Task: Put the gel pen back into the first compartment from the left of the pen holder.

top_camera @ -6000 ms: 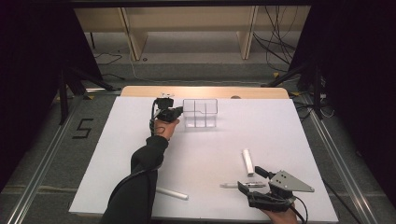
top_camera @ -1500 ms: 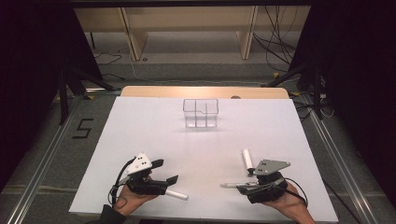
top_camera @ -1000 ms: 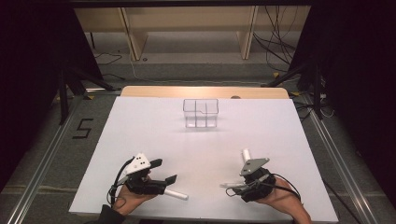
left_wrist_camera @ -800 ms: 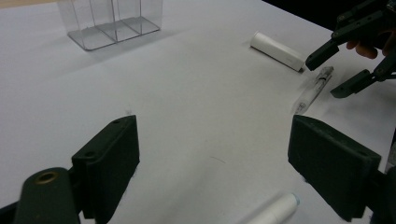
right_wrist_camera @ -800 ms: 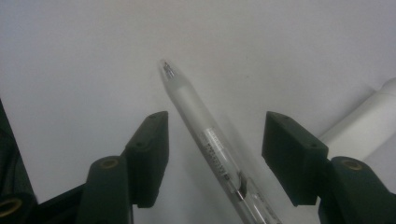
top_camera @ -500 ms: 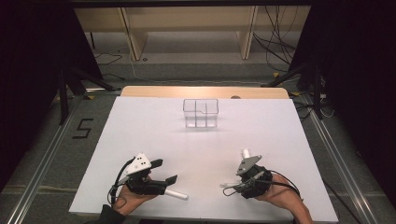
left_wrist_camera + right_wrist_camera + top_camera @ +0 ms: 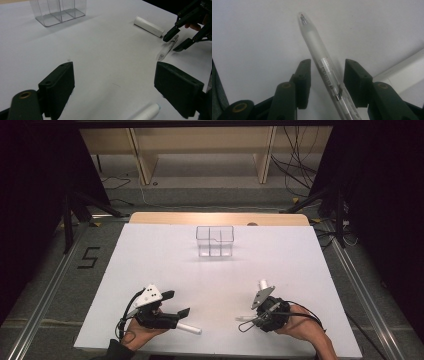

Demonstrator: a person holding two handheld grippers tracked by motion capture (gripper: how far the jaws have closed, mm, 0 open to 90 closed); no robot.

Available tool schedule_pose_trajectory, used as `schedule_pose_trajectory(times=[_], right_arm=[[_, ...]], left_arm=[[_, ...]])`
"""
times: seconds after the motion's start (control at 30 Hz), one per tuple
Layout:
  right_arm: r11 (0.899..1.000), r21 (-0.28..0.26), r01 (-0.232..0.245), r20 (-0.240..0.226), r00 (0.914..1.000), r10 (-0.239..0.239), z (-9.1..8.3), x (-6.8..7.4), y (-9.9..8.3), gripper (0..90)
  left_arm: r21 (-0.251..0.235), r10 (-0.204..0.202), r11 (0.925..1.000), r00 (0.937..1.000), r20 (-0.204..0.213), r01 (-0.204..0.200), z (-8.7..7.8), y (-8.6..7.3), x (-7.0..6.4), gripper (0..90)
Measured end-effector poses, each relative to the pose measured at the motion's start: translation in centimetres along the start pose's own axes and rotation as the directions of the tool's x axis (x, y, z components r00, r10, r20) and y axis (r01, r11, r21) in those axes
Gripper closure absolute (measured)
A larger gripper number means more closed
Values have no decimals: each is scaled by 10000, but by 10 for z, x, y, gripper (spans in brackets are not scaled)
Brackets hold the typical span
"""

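**Near the front edge: right claw straddling the pen**

At the near right of the white surface [image 7: 165,265] my right claw [image 7: 327,75] sits low over the clear pen [image 7: 322,62], its jaws parted with the barrel running between them. In the right gripper view the barrel passes close to the right-hand jaw near the metal clip; I cannot tell whether either jaw touches it, and a gap shows on the other side. The pen's tip points away from the claw and lies on the surface. From the high view the same claw [image 7: 248,319] is tilted down toward the pen [image 7: 246,318], with my hand [image 7: 300,325] behind it.

Just beyond the right claw lies a white tube [image 7: 263,285], apart from the pen; the left gripper view shows this tube [image 7: 149,26] beside the pen [image 7: 167,47] with the right claw's jaws on either side of the pen's end.

My left claw [image 7: 180,304] is at the near left, jaws spread wide and holding nothing. A second white tube [image 7: 189,327] lies on the surface just below and between its jaws, seen in the left gripper view near the bottom edge [image 7: 147,112].

Far back, in the middle of the surface, stands the clear divided box [image 7: 215,241], well apart from both claws.
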State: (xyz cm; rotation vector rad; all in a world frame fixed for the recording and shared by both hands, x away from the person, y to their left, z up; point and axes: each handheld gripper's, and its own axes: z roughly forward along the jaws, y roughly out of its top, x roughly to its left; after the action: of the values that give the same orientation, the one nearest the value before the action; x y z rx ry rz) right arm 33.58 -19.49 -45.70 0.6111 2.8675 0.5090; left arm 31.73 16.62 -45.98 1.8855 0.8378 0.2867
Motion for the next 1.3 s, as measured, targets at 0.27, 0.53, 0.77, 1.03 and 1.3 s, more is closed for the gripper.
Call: schedule_pose_trajectory(times=[0.27,0.53,0.77,1.03,1.3], right_arm=[[9996,259,103,-292,9995,-96,3,-4,1,612],[9966,743,366,-538,9980,-327,4,-4,8,664],[9891,1183,879,-729,9942,-796,6,-5,16,695],[9870,1192,1074,-854,9916,-976,6,-5,16,726],[9851,1198,1232,-930,9893,-1124,5,-4,16,770]], left_arm=[[-3,-10,10000,10000,10,10,0,0,0,162],[52,25,10000,10000,29,-25,1,0,0,162],[23,2,10000,10000,27,-2,1,0,0,162],[58,31,10000,10000,45,-31,1,0,-1,162],[51,59,10000,10000,50,-59,0,0,0,162]])
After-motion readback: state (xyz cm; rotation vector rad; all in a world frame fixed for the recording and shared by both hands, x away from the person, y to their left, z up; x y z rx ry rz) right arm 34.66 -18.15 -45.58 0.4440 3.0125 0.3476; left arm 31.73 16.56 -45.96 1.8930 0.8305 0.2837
